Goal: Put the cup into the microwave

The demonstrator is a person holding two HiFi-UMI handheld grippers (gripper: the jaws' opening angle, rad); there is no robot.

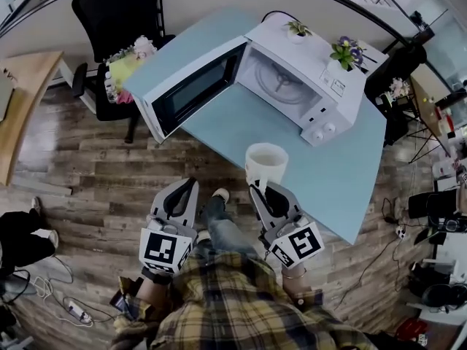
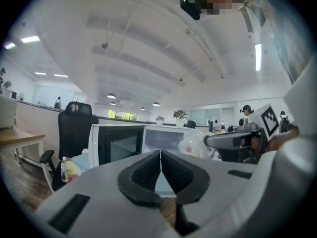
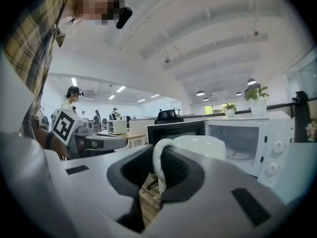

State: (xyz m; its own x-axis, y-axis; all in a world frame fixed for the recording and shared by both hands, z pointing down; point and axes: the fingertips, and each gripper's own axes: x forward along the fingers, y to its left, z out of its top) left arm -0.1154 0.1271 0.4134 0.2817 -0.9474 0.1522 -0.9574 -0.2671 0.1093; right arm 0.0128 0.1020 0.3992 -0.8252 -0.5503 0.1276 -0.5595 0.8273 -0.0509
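Before one open microwave point(image 1: 337, 102), right gripper point(image 1: 260, 189) clamps one cup point(image 1: 266, 160); left gripper point(image 1: 187, 185) closed.

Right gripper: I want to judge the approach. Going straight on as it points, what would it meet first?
Shut on the cup by its handle, the right gripper points at the microwave. The cup would probably reach its open front first, near the door hinge; depth is unclear.

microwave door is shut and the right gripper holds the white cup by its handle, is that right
Not quite. The microwave has its door open, swung out to the left with the cavity exposed, as the head view shows. The rest holds: the right gripper is clamped on the handle of the white cup.
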